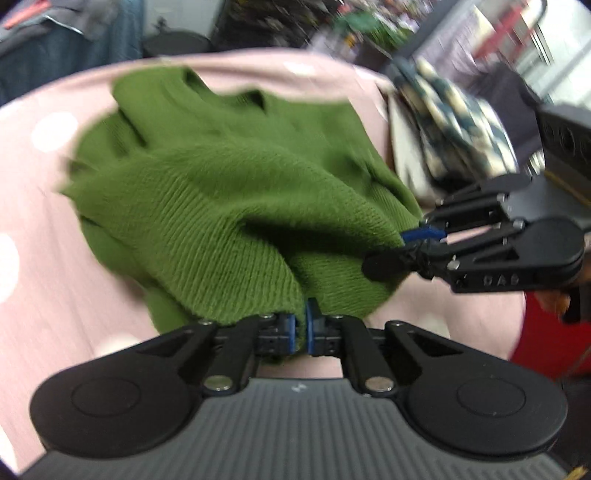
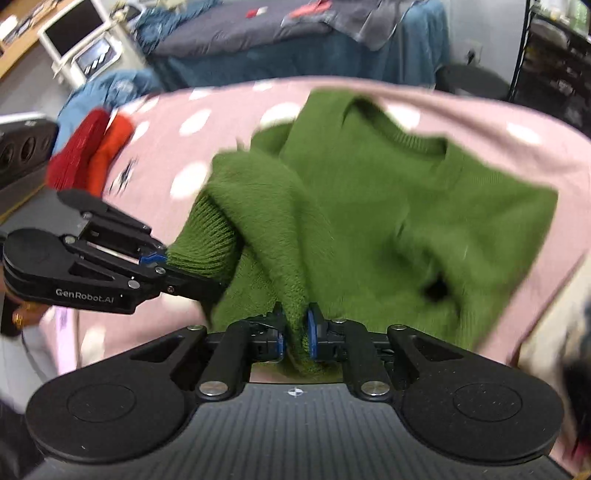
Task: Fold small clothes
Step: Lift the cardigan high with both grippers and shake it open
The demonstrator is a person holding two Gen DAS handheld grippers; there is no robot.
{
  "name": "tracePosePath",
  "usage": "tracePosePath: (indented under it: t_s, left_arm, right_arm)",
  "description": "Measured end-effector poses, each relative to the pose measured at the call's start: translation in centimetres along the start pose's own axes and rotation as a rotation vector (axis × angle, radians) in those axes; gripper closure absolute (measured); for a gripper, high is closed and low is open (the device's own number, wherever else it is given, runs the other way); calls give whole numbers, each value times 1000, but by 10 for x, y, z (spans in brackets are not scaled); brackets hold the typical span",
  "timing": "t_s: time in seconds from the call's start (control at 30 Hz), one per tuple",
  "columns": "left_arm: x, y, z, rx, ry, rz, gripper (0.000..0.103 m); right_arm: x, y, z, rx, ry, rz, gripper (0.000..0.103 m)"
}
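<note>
Nearest the left wrist camera, the left gripper (image 1: 300,325) is clenched on a bunched fold of the green knit sweater (image 1: 229,177), blue pads pinching the fabric between them. Same picture in the right wrist view: right gripper (image 2: 295,328) clamped on a thick fold of the sweater's edge, knit squeezed between its blue pads. Each gripper also shows from the side in the other's camera, biting the sweater hem. Both grips sit close together on the near edge, with the gathered part pulled up off the surface and ridged between them. Farther out, the rest of the sweater lies spread on the pink polka-dot cloth (image 2: 221,110), ribbed neckline at the far end. Red and orange knit garments (image 2: 92,147) sit at the cloth's far left corner in the right view; a folded patterned garment (image 1: 454,125) lies beside the sweater in the left view. Behind, a blue-covered bed (image 2: 295,48) and a white monitor (image 2: 74,29). Frames are motion-blurred.
</note>
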State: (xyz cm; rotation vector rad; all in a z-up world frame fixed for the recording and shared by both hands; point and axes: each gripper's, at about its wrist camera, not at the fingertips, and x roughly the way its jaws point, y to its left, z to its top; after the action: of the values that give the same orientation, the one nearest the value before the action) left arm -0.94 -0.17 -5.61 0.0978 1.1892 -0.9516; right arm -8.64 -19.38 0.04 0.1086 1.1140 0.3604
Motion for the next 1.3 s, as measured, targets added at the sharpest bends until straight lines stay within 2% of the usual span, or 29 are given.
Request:
tracePosePath:
  t_s: [0.1,0.2,0.3,0.4,0.43,0.47,0.53,0.57,0.67,0.73,0.77,0.83,0.87,0.97,1.07,1.3]
  left_arm:
    - [12,-13,-25,18,69,-13,98]
    - [19,-13,-43,-31,116,-33,97]
    - [19,-10,-51,-53,110,0,86]
    - [4,5,-50,-82,71,41,63]
    - [-1,11,-48,-99,37,64,49]
    - [-12,19,-44,-125,-4,87,40]
    - [-31,38,-31,-176,-85,129,38]
    - [-40,47,-22,-195,-117,146,36]
    - [-60,70,15,-224,-219,204,29]
    - [-65,79,46,-232,-272,245,21]
    - [-66,84,62,-243,-296,260,17]
    - [-60,90,94,-255,-320,291,16]
    - [-56,93,108,-248,-314,312,16]
    - [-27,88,149,-198,-269,419,15]
    - [12,77,182,-109,-195,513,15]
    - [110,53,221,62,-36,776,16]
  right_arm:
    - [-2,4,-32,22,82,3,82]
    - [2,7,-66,62,180,-12,82]
    - [8,10,-78,65,236,-16,82]
    - [11,9,-80,88,254,-20,82]
    - [11,9,-79,91,257,-18,77]
    - [9,8,-76,86,264,-13,66]
    - [1,10,-65,71,228,-33,54]
    - [-3,7,-65,73,198,-35,44]
    - [-32,-4,-41,116,57,-29,23]
    - [-47,-16,-22,143,-40,-69,14]
    - [-52,-24,-12,154,-84,-100,14]
    - [-55,-37,7,173,-159,-168,10]
    - [-51,-40,17,186,-188,-200,7]
    - [-39,-58,47,231,-259,-303,5]
    - [-20,-72,67,254,-301,-345,4]
    - [36,-100,101,284,-302,-454,0]
